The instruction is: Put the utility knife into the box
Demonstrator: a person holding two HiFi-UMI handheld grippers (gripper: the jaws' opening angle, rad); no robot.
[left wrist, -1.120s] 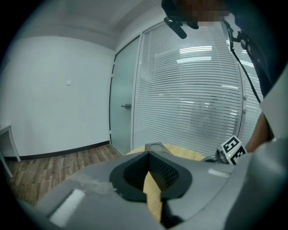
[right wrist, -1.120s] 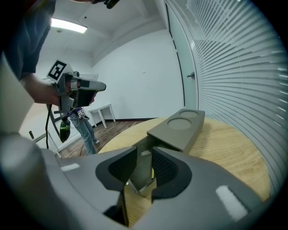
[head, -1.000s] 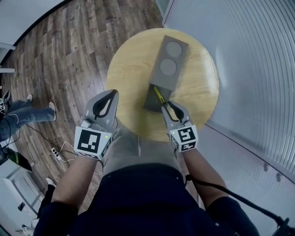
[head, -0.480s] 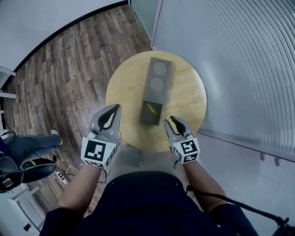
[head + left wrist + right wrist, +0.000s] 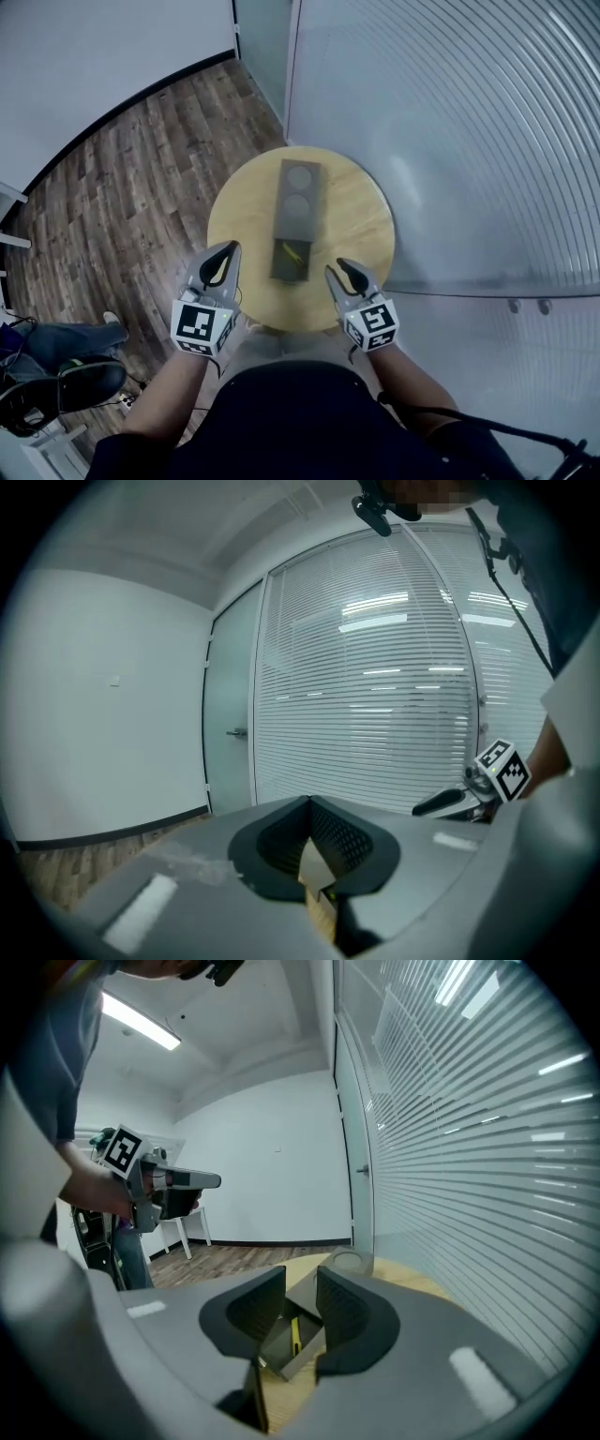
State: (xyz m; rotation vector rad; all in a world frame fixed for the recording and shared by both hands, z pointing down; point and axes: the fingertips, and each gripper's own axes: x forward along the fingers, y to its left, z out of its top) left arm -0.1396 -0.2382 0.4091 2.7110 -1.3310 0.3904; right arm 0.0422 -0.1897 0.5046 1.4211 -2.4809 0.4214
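While I hold both grippers over the near edge of the round wooden table point(image 5: 361, 211), the yellow utility knife point(image 5: 292, 253) lies inside the gray box point(image 5: 298, 202). That box lies in the middle of the table, with its long side running from near to far. Its near end is open, and the knife rests there, a little slanted. Its far end is covered and shows two round shapes.

My right gripper point(image 5: 337, 270) is near and to the right of the knife. It is apart from the knife and does not touch the box. Its two jaws are spread with a gap between them, and they pinch nothing. Looking along those jaws in the right gripper view, I see the open end of the box point(image 5: 279, 1342) and the yellow knife point(image 5: 295, 1333) through the gap, farther away on the table point(image 5: 412, 1283).

My left gripper point(image 5: 228, 249) is near and to the left of the box, also apart from it. In the left gripper view its jaw tips are pressed together, and nothing is caught between them.

Brown wood floor point(image 5: 122, 178) lies to the left of the table. A wall with blinds point(image 5: 450, 141) stands to the right. Far to the left, a person's legs point(image 5: 66, 339) show on the floor.
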